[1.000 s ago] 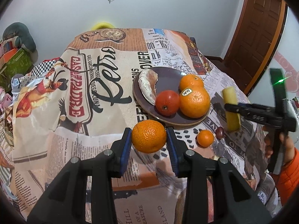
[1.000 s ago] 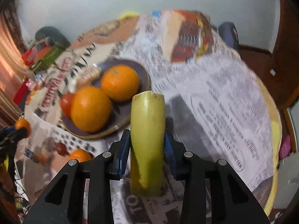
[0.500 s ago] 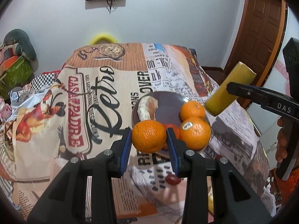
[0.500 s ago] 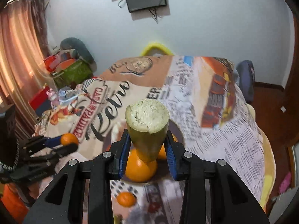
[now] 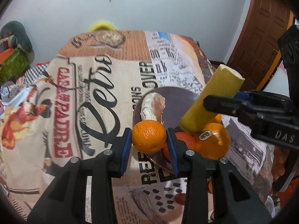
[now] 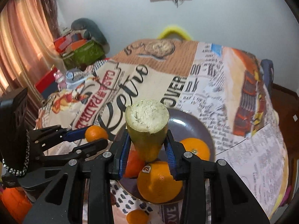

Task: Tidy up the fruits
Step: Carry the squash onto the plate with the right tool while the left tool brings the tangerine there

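My left gripper (image 5: pixel 149 144) is shut on a small orange (image 5: pixel 149 137) and holds it above the near rim of the dark plate (image 5: pixel 175 97). My right gripper (image 6: pixel 147 149) is shut on a cut yellow-green banana piece (image 6: pixel 146 128) and holds it over the plate (image 6: pixel 188 125). The plate holds a large stickered orange (image 5: pixel 213 143), a second orange (image 6: pixel 196 148), a red fruit (image 6: pixel 133 165) and a pale peeled piece (image 5: pixel 152 106). The banana piece (image 5: pixel 211 100) shows from the side in the left wrist view, and the small orange (image 6: pixel 96 133) shows in the right wrist view.
A small orange (image 6: pixel 137 216) and a dark red fruit (image 5: pixel 180 198) lie on the printed tablecloth (image 5: pixel 89 97) near the plate's front. A brown door (image 5: pixel 261 35) stands to the right. Bags and clutter (image 6: pixel 82 50) sit at the left.
Both grippers have moved in closer over the plate, each still holding its fruit. The banana piece now hangs lower, just above the stickered orange.
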